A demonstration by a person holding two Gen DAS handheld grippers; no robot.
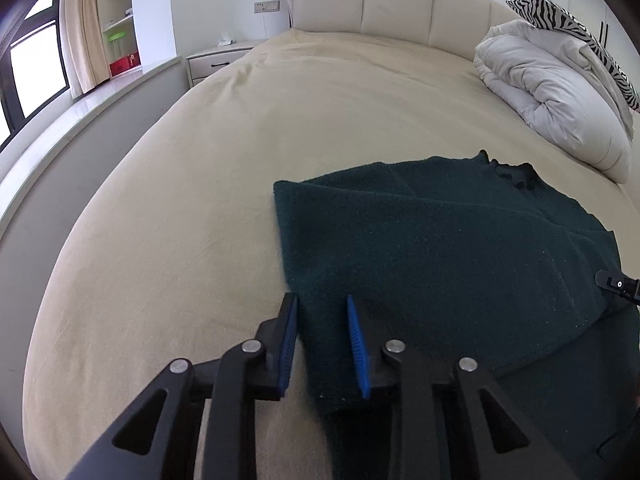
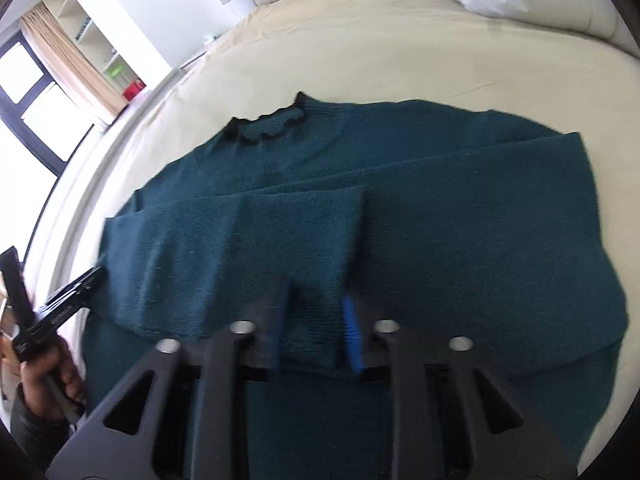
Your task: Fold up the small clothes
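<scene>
A dark teal knit sweater (image 1: 440, 240) lies flat on the beige bed, its ruffled collar (image 2: 266, 128) toward the headboard and both sleeves folded across its body (image 2: 280, 240). My left gripper (image 1: 322, 300) is open, its blue pads straddling the sweater's left folded edge low over the bed. My right gripper (image 2: 316, 300) is open just above the folded sleeve's cuff (image 2: 316, 320) near the sweater's middle. The left gripper also shows in the right wrist view (image 2: 68, 296), held by a hand at the sweater's left side.
The beige bed sheet (image 1: 180, 220) spreads wide to the left. A white folded duvet (image 1: 552, 92) and a zebra-print pillow (image 1: 576, 28) lie at the headboard's right. A nightstand (image 1: 216, 60), a window ledge and shelves stand left of the bed.
</scene>
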